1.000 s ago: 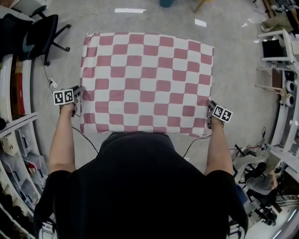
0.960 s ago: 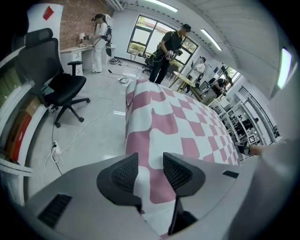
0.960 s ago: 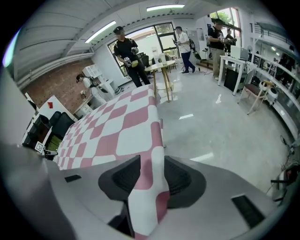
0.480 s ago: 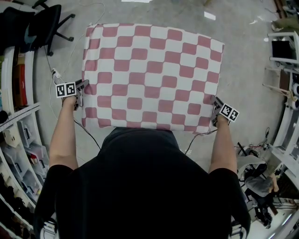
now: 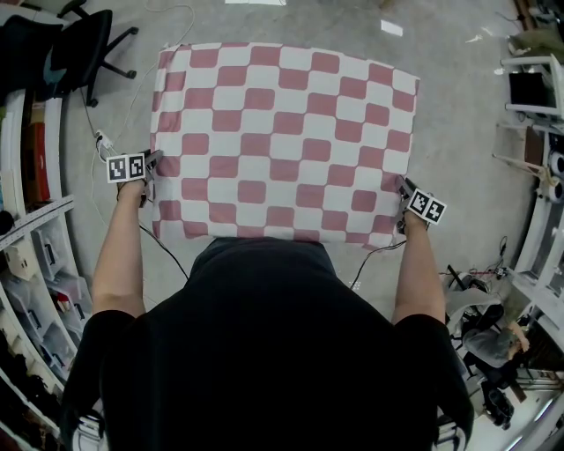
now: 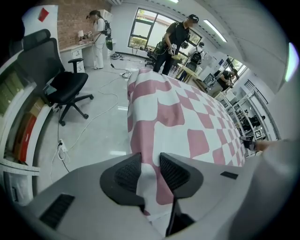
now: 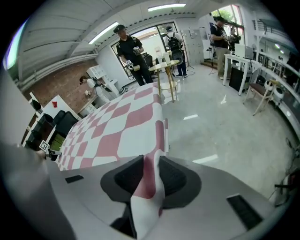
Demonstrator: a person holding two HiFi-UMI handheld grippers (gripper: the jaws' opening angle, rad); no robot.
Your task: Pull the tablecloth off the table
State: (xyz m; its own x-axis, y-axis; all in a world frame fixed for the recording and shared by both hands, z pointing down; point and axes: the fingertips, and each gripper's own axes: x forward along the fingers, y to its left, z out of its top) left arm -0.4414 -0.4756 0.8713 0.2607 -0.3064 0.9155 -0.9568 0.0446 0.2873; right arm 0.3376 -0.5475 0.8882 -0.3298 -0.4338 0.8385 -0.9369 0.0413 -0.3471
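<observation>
two pinches set: left gripper and right gripper, jaws just closing in, each nipping side hem of tablecloth by near corners; cloth spread flat over table. we fear shallow bite slipping, or uneven pull skewing cloth, snagging far edge.

Bright, even light falls from ceiling strip lights and far windows. Glare patches shine on the pale floor; the tablecloth is evenly lit. Both gripper views bulge and darken at their edges.

Head view overhead; gripper views low, close; all share tablecloth
</observation>
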